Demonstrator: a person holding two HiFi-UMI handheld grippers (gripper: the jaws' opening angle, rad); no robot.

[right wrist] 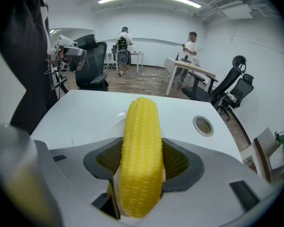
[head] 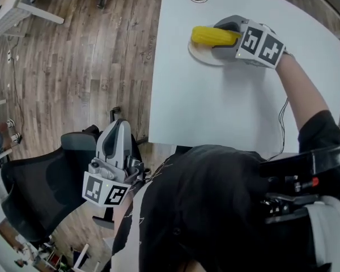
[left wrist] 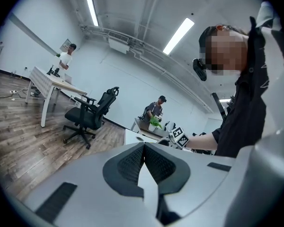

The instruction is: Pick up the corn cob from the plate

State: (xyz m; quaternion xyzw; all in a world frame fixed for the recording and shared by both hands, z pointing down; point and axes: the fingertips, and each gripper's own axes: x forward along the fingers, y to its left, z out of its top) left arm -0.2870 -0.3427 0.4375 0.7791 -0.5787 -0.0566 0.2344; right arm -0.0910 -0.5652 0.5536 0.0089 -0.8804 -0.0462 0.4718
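No words, numbers or brands are legible. The left gripper (head: pixel 119 123) and right gripper (head: pixel 221 36) bear only black-and-white square markers, no lettering.

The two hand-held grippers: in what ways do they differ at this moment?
The left hand-held gripper has its jaws together on nothing; the right hand-held gripper is shut on the yellow corn cob. The left one is off the white table; the right one is over the round pale plate. Both are grey and two-jawed.
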